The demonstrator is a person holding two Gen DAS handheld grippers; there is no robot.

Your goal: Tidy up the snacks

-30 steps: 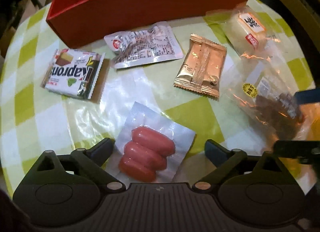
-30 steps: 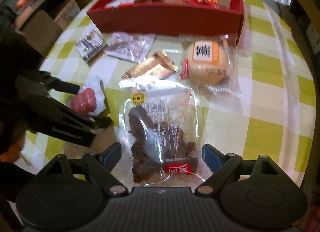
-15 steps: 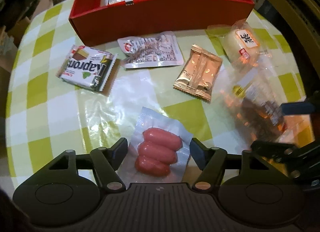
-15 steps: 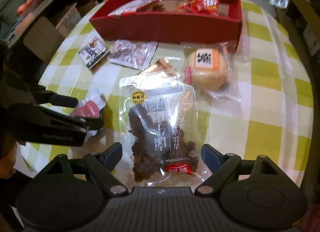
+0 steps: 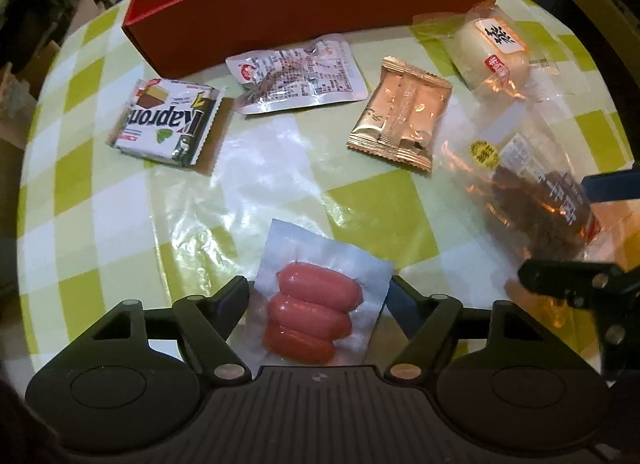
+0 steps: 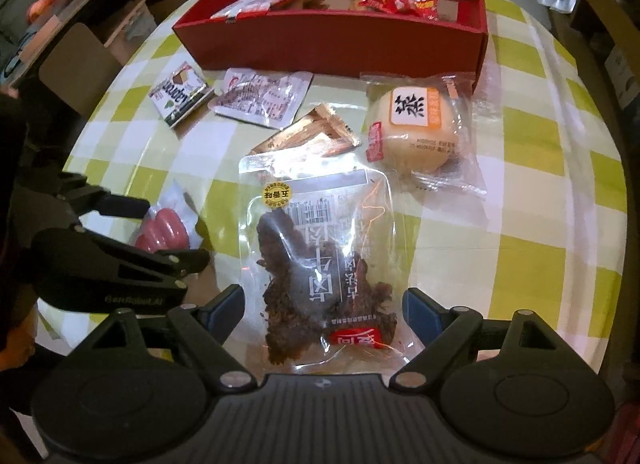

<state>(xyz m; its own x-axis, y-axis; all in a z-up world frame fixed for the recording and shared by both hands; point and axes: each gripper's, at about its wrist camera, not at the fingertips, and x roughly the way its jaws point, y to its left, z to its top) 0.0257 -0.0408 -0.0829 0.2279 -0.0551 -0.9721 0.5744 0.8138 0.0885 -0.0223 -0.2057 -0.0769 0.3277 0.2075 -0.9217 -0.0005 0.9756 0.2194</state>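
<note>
My left gripper (image 5: 318, 296) is shut on a clear pack of three pink sausages (image 5: 316, 316), its jaws pressing the pack's sides; the pack also shows in the right wrist view (image 6: 164, 229). My right gripper (image 6: 324, 304) is shut on a clear bag of dark dried meat (image 6: 316, 268), held between its blue-padded jaws; the bag also shows in the left wrist view (image 5: 536, 199). A red box (image 6: 332, 39) holding several snacks stands at the far side of the table.
On the green-checked tablecloth (image 5: 100, 203) lie a Kapron wafer pack (image 5: 168, 121), a white printed pouch (image 5: 300, 75), a gold foil packet (image 5: 400, 111) and a wrapped round bun (image 6: 416, 127). The table edge curves close on the left and right.
My left gripper's jaws have closed in on the sausage pack. The right gripper has risen a little with the meat bag.
</note>
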